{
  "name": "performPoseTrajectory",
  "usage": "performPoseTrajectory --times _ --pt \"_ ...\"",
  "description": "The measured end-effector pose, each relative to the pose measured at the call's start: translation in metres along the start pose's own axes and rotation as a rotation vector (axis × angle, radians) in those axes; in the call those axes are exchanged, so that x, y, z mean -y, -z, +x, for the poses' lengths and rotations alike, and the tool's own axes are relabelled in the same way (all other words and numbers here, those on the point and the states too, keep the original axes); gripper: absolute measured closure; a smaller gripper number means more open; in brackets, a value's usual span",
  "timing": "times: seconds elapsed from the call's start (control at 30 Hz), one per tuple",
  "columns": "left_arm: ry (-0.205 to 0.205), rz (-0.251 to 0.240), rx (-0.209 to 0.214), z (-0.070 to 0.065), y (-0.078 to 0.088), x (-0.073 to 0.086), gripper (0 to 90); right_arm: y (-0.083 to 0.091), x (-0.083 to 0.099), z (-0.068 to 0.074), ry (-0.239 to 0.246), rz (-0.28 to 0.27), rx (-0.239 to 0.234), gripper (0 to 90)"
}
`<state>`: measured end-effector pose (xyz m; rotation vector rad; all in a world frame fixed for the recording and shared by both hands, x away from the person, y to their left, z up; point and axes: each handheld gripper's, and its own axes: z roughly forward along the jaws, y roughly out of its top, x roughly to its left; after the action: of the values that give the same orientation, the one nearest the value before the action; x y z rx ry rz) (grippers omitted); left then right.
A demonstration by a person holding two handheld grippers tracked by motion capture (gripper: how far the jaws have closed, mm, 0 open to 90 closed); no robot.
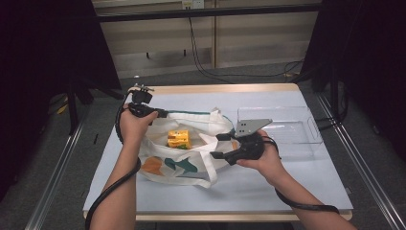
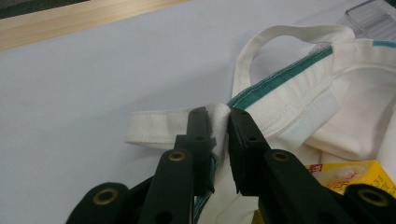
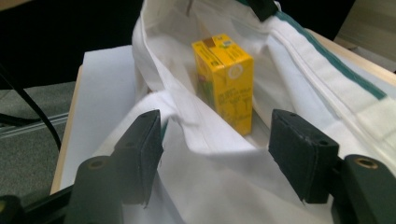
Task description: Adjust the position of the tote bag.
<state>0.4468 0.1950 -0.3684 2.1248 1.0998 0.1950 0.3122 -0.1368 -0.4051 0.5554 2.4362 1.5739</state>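
- Dark curtains flank a pale tabletop [image 1: 287, 187] with a wooden edge; grey floor and loose cables lie behind it.
- High view: a white tote bag [image 1: 184, 165] with teal and orange print lies at the middle of the tabletop, mouth held open.
- High view: a yellow carton [image 1: 179, 139] sits inside the bag, showing through the opening.
- High view: the left gripper [image 1: 160, 113] is at the far left corner of the bag's rim, its fingers on the cloth.
- High view: the right gripper [image 1: 218, 146] is at the bag's right edge, fingers pointing left towards the opening.
- High view: a clear plastic tray [image 1: 306, 127] stands on the tabletop just right of the bag, beyond the right hand [image 1: 265, 160].
- Left gripper view: the left gripper [image 2: 217, 116] has its fingers clamped on a bunched fold of the white rim, beside the teal-trimmed seam. A handle loop lies flat on the tabletop beyond. A corner of the yellow carton [image 2: 345, 175] shows at lower right.
- Right gripper view: the right gripper [image 3: 217, 133] has its fingers standing well apart, either side of the near rim of the bag; the cloth lies between them, unpinched. The yellow carton [image 3: 226, 77] stands upright in the bag, past the fingers.
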Motion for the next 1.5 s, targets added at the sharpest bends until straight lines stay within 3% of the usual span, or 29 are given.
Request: performPoseTrajectory --times 0.17,0.37,0.43,0.53,0.63,0.7,0.73,0.8,0.87,0.97,1.0,1.1,1.17,1.23,1.5 --pt "-0.003 0.002 -0.003 0.000 0.000 0.000 79.5 -0.010 -0.003 0.003 0.026 0.022 -0.024 32.4" --pt "-0.006 0.007 -0.004 0.001 0.000 0.000 79.5 -0.018 0.005 0.002 0.012 0.059 -0.061 35.5" --pt "0.015 -0.011 -0.006 -0.001 -0.002 0.000 79.5 -0.020 0.006 0.002 0.022 0.072 -0.060 38.2" --pt "0.002 0.006 -0.006 0.001 -0.001 -0.001 79.5 -0.022 0.009 0.003 0.034 0.097 -0.077 49.0" --pt "0.007 0.007 -0.007 0.001 -0.001 -0.001 79.5 -0.025 0.013 0.002 0.045 0.127 -0.117 70.7" --pt "0.005 0.008 -0.009 0.002 -0.001 -0.001 79.5 -0.026 0.016 0.002 0.022 0.131 -0.133 80.2" --pt "0.006 0.006 -0.010 0.002 -0.001 -0.001 79.6 -0.026 0.017 0.001 0.022 0.139 -0.145 89.6" --pt "0.012 0.000 -0.009 0.002 -0.001 -0.001 79.6 -0.025 0.019 0.000 -0.006 0.136 -0.178 90.0" --pt "0.006 0.003 -0.015 0.003 -0.001 -0.002 79.6 -0.027 0.022 0.003 0.022 0.173 -0.186 90.0" --pt "0.010 0.002 -0.015 0.001 -0.002 -0.003 79.6 -0.029 0.027 0.006 0.022 0.180 -0.192 90.0" --pt "0.024 -0.011 -0.017 0.000 -0.003 -0.003 79.6 -0.029 0.029 0.006 0.018 0.173 -0.179 90.0" --pt "0.001 0.005 -0.010 0.002 -0.001 -0.002 79.6 -0.026 0.030 0.005 0.002 0.136 -0.173 89.9" --pt "0.024 -0.013 -0.010 0.000 -0.002 -0.002 79.6 -0.023 0.029 0.005 0.004 0.119 -0.175 89.3" --pt "-0.003 0.007 -0.009 0.001 -0.001 -0.002 79.6 -0.019 0.027 0.005 -0.008 0.099 -0.165 86.9" --pt "-0.002 0.005 -0.008 0.000 0.000 -0.002 79.5 -0.002 0.020 0.008 0.000 0.048 -0.089 64.2"
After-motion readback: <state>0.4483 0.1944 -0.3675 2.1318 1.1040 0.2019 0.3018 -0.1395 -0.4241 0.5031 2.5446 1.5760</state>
